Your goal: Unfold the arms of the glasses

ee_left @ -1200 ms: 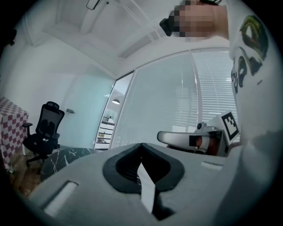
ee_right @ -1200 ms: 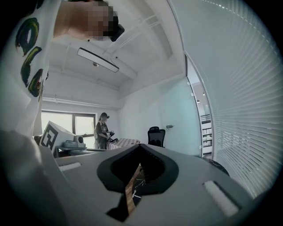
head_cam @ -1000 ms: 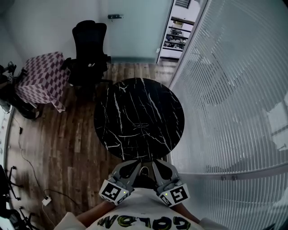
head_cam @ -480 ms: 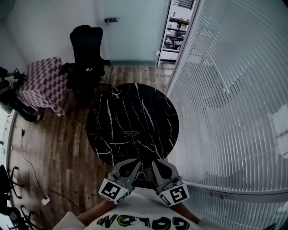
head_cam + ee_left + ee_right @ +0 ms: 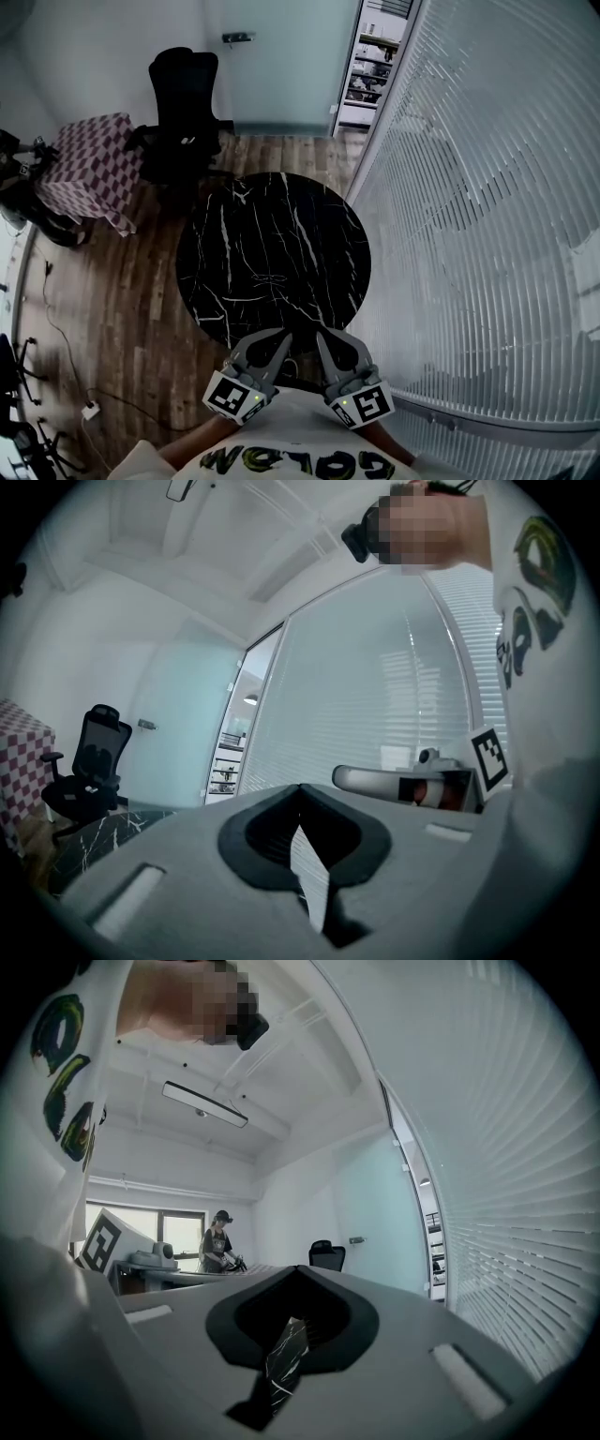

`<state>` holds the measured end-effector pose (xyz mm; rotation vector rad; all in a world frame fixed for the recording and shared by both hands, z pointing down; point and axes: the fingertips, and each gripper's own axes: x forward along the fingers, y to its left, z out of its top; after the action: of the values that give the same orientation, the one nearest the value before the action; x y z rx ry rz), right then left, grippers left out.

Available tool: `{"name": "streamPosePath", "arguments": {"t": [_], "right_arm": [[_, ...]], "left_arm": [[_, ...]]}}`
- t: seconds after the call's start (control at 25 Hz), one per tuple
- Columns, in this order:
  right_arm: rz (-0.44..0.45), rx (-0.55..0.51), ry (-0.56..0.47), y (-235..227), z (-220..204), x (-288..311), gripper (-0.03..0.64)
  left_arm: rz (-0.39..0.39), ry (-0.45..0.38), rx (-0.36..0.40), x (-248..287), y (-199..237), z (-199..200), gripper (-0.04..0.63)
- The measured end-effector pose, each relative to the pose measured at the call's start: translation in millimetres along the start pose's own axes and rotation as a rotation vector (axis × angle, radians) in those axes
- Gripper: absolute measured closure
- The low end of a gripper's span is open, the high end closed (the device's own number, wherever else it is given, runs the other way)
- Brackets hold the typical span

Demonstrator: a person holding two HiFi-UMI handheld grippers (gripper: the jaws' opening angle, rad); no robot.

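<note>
Left tongs (image 5: 279,339): closed, nothing between them. Right tongs (image 5: 324,339): closed, empty. Both are level, tips near each other over the near rim of the round black marble worktop (image 5: 234,234). Glasses (image 5: 272,278): 1 faint thin outline lying near the worktop's middle, well apart from both.

Left tongs (image 5: 300,787) are pressed together, nothing gripped. Right tongs (image 5: 412,782) sit just beside them on the right; a black office chair (image 5: 89,766) and the marbled counter (image 5: 98,841) show far left.
</note>
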<state>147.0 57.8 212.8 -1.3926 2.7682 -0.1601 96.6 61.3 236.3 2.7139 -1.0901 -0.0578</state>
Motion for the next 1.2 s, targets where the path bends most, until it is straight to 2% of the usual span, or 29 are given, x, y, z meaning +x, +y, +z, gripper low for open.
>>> {"name": "streamPosePath", "arguments": {"t": [0.76,1.0,1.2], "right_arm": [[-0.021,-0.006,-0.013,6,9,55,0.616],[-0.021,-0.007,0.007,8,5,62,0.617],[-0.013,0.020,0.064,10,-16,67,0.617]], "left_arm": [[-0.032,0.001,0.033,-1,51,23,0.592],[-0.025,0.009,0.014,-5,58,21,0.592],[-0.004,0.059,-0.034,-9,66,-1,0.592]]}}
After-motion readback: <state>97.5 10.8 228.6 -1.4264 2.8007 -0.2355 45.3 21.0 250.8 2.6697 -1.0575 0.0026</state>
